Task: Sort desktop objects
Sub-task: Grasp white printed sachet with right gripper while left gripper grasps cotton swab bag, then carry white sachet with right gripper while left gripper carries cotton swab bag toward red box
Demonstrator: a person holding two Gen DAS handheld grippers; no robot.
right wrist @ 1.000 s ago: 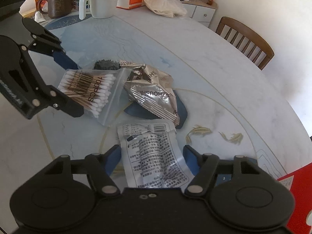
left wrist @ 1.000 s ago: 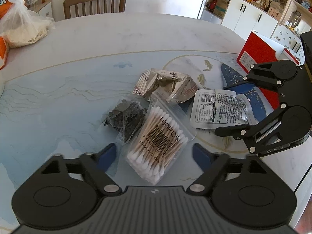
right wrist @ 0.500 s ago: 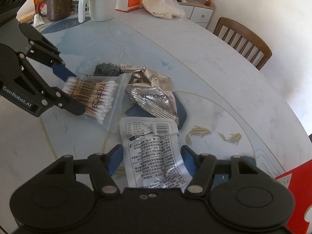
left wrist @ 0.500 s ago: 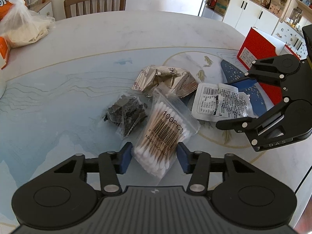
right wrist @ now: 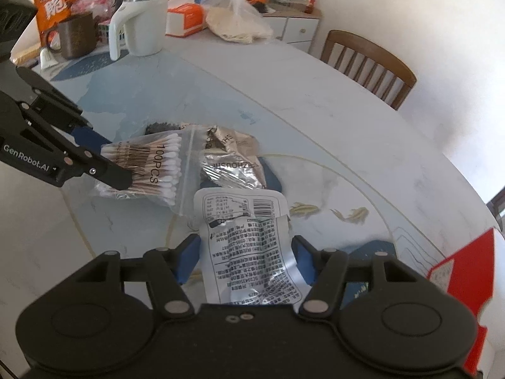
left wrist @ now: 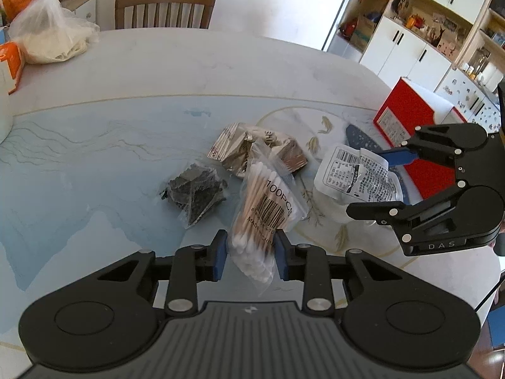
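My left gripper (left wrist: 250, 255) is clamped on the cotton swab bag (left wrist: 263, 211), a clear zip bag packed with swabs, lifted off the counter (left wrist: 126, 145); a second ago its jaws were wide apart around it. My right gripper (right wrist: 246, 260) has closed in on the white packet (right wrist: 249, 249), pads touching its edges; full clamp is hard to judge. Silver foil pouch (right wrist: 232, 161) and black-bits bag (left wrist: 195, 189) lie just beyond. Red box (left wrist: 410, 117) at right is partly hidden.
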